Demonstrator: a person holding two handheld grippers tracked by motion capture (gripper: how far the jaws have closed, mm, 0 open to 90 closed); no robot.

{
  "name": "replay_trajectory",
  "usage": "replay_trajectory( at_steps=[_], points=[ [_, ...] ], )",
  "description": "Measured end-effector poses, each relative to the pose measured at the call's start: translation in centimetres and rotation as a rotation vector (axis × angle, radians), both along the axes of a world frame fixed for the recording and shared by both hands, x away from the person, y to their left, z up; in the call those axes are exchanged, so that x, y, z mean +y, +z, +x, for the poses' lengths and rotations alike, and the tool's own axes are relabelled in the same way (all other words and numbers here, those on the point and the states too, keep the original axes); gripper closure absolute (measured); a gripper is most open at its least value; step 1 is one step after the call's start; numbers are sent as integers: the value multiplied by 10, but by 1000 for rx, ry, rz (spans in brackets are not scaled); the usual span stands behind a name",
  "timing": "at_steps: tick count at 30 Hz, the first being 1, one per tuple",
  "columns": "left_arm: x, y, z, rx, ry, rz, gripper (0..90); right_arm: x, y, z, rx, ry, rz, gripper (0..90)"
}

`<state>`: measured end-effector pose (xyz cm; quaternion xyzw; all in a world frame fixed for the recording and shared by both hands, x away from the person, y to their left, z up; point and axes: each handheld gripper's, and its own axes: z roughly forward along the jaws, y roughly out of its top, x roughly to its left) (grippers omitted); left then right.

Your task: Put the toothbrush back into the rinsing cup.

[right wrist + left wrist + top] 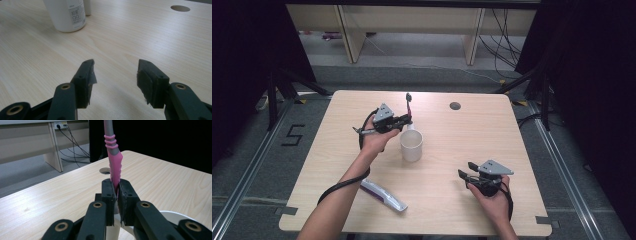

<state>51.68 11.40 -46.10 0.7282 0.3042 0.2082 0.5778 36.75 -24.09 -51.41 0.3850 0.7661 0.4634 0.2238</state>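
The pink-and-grey plastic toothbrush (114,165) stands upright over the far edge of the white ceramic cup (411,145), a little left of the middle of the pale wooden tabletop (462,150). Its pink handle is pinched low down, and its head end points up and away, seen in the high view as a dark tip above the cup. The step in hand looks like standing the brush in the cup. To do that well, I judge the handle's lower end should be brought over the cup's open mouth and well inside the rim before the hold is loosened. The brush should be kept close to upright on the way down so the handle does not catch the rim or tip the cup. It should be let go only once the end rests on the bottom or leans on the wall; the cup is light and could shift if nudged sideways.

The left tool (114,195) is closed tight on the pink handle, both pads pressing it from either side, with a curve of the cup's white rim just below the jaws. The right tool (115,75) waits at the near right of the tabletop, well apart from the cup. Its jaws are spread wide with nothing between them, pointing across bare wood toward the cup. Near the front edge, left of centre, lies a purple-and-white toothbrush package (383,195), untouched.
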Motion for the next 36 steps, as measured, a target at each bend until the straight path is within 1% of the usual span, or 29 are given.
replay_trajectory(
  at_steps=[1,5,6,7,17,19,20,21,26,28,29,31,36],
  points=[
    [0,0,0,4,5,6,833,0,0,0,-1,0,0,484],
    [0,0,0,11,4,7,831,1,0,-1,7,-2,3,483],
    [0,0,0,12,3,6,831,2,0,-2,31,-9,20,484],
    [0,0,0,13,3,7,831,1,1,-1,8,-1,2,483],
    [0,0,0,27,0,15,825,1,1,-1,2,-2,-5,484],
    [1,0,1,32,0,11,822,1,1,0,1,-1,-8,483],
    [1,0,1,33,2,11,820,0,0,0,-7,3,-15,483],
    [1,0,1,34,1,9,815,1,0,0,-9,2,-13,483],
    [1,0,0,41,0,13,788,2,0,-1,14,-1,-2,483],
    [2,1,0,41,8,13,776,1,0,0,2,5,-12,483],
    [2,1,-1,42,9,11,766,2,0,-1,19,5,1,484],
    [2,1,-1,41,5,12,750,1,0,0,8,6,-4,483],
    [2,4,-2,36,5,17,719,1,0,0,9,0,-6,483]
  ],
)
